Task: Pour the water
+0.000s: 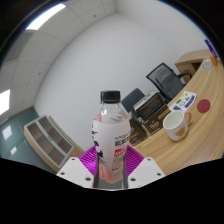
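An office: black mesh swivel chairs (160, 78) stand along a long pale wooden surface (185, 138), with ceiling light panels (45, 17) and a low glass-fronted cabinet (47, 136).

One bottle (111, 135) stands between the two fingers (89, 160) of the single gripper (110, 168). One white cup (176, 124) sits on one wooden table (195, 135). One red lid (204, 104) lies there. Two dark chairs (158, 78) stand behind. One cabinet (48, 135).
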A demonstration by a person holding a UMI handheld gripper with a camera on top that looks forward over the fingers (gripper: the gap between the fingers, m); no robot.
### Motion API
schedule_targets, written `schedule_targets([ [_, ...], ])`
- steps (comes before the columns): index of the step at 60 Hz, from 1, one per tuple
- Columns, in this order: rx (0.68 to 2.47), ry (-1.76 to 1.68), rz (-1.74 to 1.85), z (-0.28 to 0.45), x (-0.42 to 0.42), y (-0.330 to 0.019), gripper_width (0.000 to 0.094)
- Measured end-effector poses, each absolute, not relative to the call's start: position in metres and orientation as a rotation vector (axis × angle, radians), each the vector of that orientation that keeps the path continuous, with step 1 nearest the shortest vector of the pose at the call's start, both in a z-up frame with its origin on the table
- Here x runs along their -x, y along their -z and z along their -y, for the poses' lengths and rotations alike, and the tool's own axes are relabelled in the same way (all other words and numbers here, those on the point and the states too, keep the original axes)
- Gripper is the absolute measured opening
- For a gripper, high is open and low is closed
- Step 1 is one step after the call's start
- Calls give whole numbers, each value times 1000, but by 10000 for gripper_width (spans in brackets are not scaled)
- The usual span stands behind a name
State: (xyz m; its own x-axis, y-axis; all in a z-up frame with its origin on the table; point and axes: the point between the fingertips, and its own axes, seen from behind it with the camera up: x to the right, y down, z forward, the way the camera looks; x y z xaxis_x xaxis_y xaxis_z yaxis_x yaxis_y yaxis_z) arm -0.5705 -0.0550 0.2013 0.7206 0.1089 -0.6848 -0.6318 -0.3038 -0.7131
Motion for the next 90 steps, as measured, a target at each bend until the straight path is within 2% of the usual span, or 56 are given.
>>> schedule_targets([
  [7,1603,-1199,-741,22,563,-230,330],
  [14,1436,-1490,-996,-7,539,-238,328],
  [22,1292,-1715,-1212,-32,521,-224,326],
  [27,1238,-1794,-1333,-46,516,-203,330],
  [36,1221,-1844,-1425,-54,508,-178,330],
  [45,1307,-1834,-1351,-50,509,-187,328],
  [54,1492,-1659,-1107,-38,496,-218,330],
  [61,1614,-1334,-800,-37,453,-247,330],
  [68,1648,-958,-529,-35,382,-274,330],
  [79,1714,-430,-220,-49,289,-243,330],
  [90,1808,-101,-13,-57,225,-171,330],
])
